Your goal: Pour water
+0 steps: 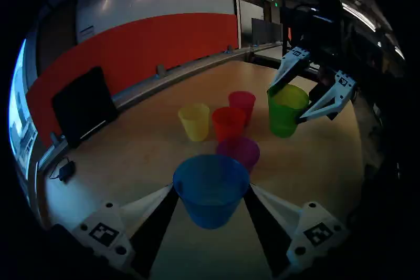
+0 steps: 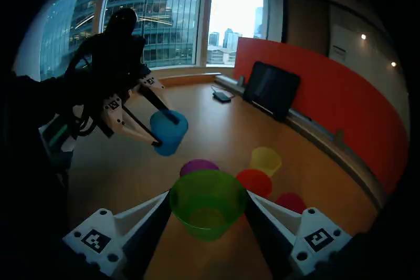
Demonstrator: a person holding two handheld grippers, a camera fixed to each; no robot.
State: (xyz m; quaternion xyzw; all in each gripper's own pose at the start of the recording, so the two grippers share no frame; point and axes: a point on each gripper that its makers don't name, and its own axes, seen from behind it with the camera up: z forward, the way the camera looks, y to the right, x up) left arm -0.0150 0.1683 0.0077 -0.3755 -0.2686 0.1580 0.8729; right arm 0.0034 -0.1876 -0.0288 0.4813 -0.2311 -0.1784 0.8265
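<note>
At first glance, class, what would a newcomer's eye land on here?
The blue cup gripped by the left gripper and the green cup gripped by the right gripper stand out. Between them, a yellow cup, red cup, pink cup and purple cup cluster on the wooden table.

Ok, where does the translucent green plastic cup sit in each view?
Left gripper view: translucent green plastic cup right of centre, in the right gripper's jaws.
Right gripper view: bottom centre, between that camera's own jaws.
Shared landmark: the red plastic cup standing nearby.
</note>
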